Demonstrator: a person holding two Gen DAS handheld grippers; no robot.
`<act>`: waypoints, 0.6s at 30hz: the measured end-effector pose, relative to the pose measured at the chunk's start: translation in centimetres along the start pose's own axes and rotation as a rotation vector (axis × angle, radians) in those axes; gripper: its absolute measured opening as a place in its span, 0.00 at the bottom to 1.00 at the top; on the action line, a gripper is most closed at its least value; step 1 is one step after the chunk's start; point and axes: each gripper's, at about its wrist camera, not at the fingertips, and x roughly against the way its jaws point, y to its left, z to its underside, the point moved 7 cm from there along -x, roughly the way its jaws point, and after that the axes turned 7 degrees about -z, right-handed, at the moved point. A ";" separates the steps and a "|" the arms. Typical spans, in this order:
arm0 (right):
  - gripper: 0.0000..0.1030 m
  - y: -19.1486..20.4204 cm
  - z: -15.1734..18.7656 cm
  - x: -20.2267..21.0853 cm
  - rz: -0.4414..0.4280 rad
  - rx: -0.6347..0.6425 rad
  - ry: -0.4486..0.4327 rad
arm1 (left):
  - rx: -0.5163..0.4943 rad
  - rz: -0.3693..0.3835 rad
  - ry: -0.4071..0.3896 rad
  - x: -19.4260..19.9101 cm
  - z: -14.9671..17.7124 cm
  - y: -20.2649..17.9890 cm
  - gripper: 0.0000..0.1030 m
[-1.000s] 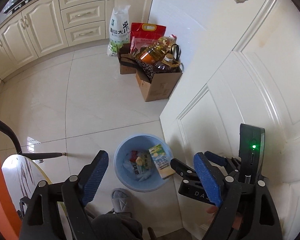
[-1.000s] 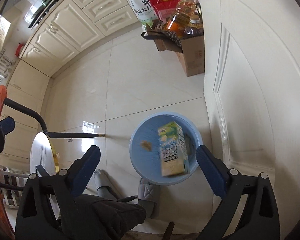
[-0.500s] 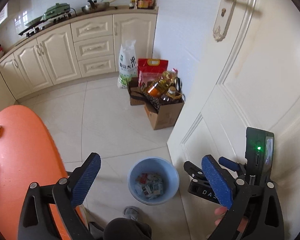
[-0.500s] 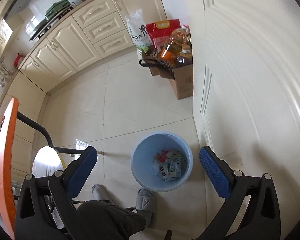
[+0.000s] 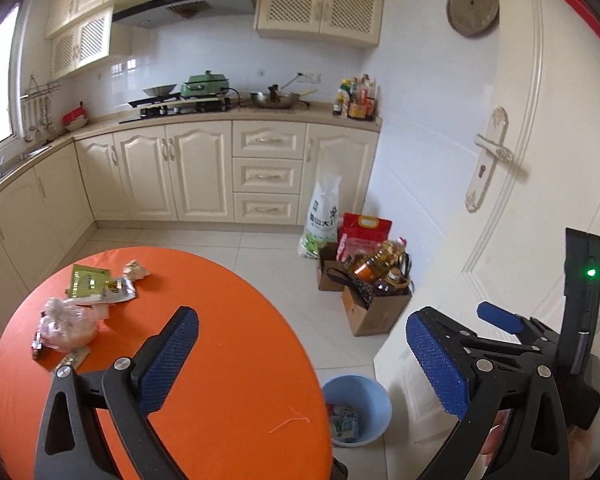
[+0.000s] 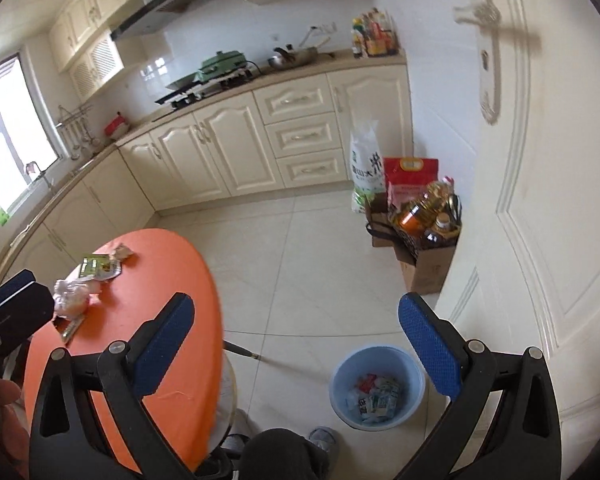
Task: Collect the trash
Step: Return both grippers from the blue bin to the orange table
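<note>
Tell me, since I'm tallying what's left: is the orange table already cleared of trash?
No. Wrappers and a crumpled plastic bag lie on the far side of the orange table.

The desk (image 5: 228, 360) had a smooth, matt orange top. The bin (image 6: 342, 380) was smooth, light-blue plastic holding printed paper cartons (image 6: 374, 400). On the desk lay a crinkled clear plastic bag (image 5: 70, 326), a glossy foil wrapper (image 5: 118, 290) and crumpled paper (image 5: 136, 269). The floor (image 6: 300, 272) was glossy pale tile. The left claw (image 5: 300, 364) and right claw (image 6: 296, 348) had matt black plastic frames, metal screws and rough, textured blue pads (image 5: 436, 364). The box (image 5: 374, 316) was plain brown cardboard. The door (image 5: 540, 200) was smooth, painted white.
</note>
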 end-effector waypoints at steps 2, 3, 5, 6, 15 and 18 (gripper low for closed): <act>1.00 3.3 -0.7 1.0 -0.035 0.049 -0.021 | 0.034 -0.039 -0.029 2.8 0.8 2.4 0.99; 1.00 4.9 -1.0 1.4 -0.052 0.071 -0.033 | 0.050 -0.054 -0.040 4.1 1.1 3.7 0.99; 1.00 8.0 -1.4 2.4 -0.093 0.106 -0.056 | 0.084 -0.094 -0.062 6.7 1.8 5.9 0.99; 1.00 9.6 -1.5 2.8 -0.113 0.122 -0.064 | 0.097 -0.119 -0.074 7.7 2.3 6.8 0.99; 1.00 21.5 -1.2 5.4 -0.271 0.278 -0.106 | 0.237 -0.294 -0.139 16.8 7.8 13.9 0.99; 1.00 24.2 -0.6 6.1 -0.301 0.324 -0.118 | 0.288 -0.349 -0.158 19.4 10.3 15.0 0.99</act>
